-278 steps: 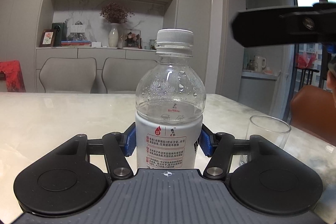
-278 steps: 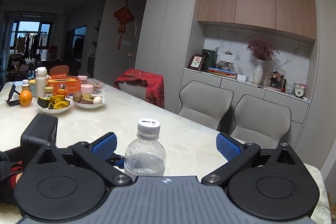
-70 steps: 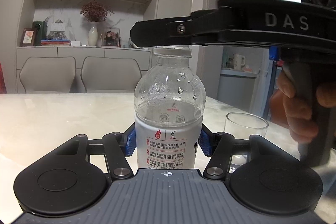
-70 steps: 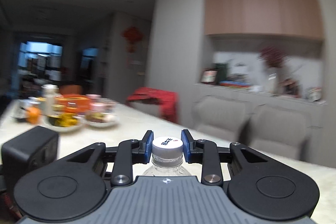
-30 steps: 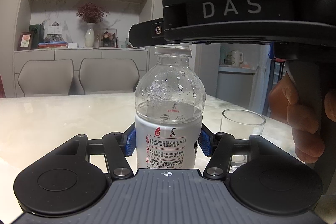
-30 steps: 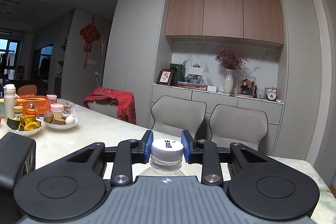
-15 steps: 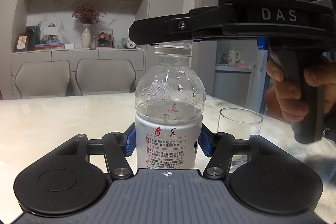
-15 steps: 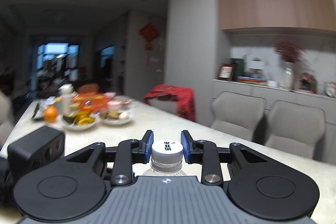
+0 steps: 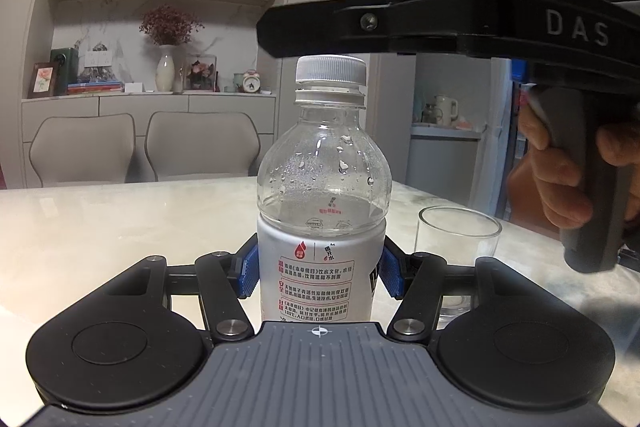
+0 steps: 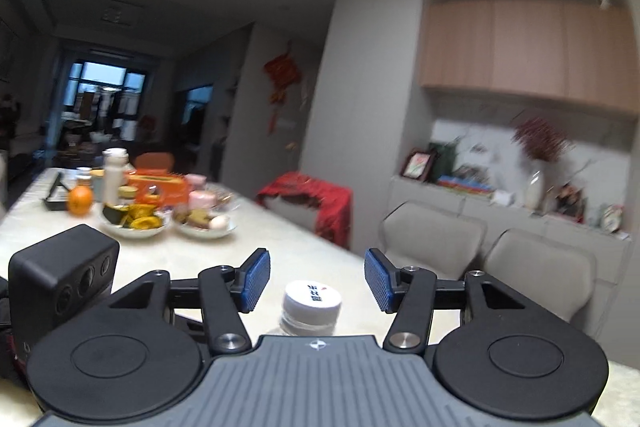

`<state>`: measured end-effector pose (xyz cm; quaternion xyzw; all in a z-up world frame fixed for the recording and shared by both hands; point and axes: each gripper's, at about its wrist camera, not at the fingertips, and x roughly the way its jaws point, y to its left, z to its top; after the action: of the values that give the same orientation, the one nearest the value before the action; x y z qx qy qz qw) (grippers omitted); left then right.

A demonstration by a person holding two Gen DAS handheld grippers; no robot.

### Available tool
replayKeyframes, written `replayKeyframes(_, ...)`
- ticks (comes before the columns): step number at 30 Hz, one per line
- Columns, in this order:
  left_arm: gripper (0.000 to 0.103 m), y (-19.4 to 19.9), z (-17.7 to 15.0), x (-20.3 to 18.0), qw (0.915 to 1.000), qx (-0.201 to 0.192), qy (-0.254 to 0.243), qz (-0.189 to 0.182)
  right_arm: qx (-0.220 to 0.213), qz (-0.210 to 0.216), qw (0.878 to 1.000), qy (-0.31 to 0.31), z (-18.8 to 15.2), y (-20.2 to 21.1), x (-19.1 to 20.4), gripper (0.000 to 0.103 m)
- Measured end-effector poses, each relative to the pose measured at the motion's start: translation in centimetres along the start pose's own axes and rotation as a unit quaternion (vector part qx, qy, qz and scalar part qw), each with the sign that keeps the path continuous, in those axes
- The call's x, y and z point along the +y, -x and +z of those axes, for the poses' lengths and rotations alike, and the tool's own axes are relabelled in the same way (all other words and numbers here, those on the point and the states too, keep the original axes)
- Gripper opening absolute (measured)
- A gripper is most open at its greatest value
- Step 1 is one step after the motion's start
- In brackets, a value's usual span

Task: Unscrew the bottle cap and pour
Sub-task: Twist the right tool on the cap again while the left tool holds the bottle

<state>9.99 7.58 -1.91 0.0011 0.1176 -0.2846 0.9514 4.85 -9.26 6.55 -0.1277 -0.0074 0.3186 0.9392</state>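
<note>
Right, I've got the bottle (image 9: pixel 322 227) upright on the table (image 9: pixel 120 223), left gripper (image 9: pixel 318 273) clamped on its label. Right gripper (image 10: pixel 316 281) hovers wide open above the cap (image 9: pixel 331 70), gripping nothing. Mid-unscrewing, I reckon: next, drop and re-clamp for another twist.

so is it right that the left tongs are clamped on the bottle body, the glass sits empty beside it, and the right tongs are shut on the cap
Not quite: the right tongs are open, their blue pads standing clear on either side of the cap, as the right wrist view shows. The rest holds: the left tongs are clamped on the bottle body, and the glass sits empty beside it.
</note>
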Motion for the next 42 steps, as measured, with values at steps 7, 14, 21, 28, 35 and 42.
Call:
replayKeyframes(7,0.058,0.0,0.1,-0.1,1.0000,0.000,0.000,0.002,0.007,-0.104,0.994,-0.019,-0.4,0.1,3.4,0.054)
replayKeyframes(14,0.058,0.7,-0.3,0.0,1.0000,0.001,0.000,0.000,0.031,-0.122,0.990,-0.069,-0.5,-0.6,3.4,0.039)
replayKeyframes(21,0.058,0.8,-0.1,0.2,1.0000,0.001,0.003,0.000,0.030,-0.125,0.989,-0.074,-0.8,-0.6,3.0,0.032)
replayKeyframes(28,0.058,1.0,0.0,0.5,1.0000,0.001,0.005,-0.001,0.031,-0.086,0.993,-0.071,-0.7,-0.5,1.8,0.032)
replayKeyframes(35,0.058,0.9,0.0,0.5,1.0000,0.000,0.006,-0.001,0.032,0.025,0.996,-0.083,-0.5,-0.7,-2.2,0.031)
replayKeyframes(42,0.058,0.9,-0.1,0.4,1.0000,-0.001,-0.001,-0.001,0.041,0.125,0.988,-0.085,0.0,-1.1,-5.7,0.031)
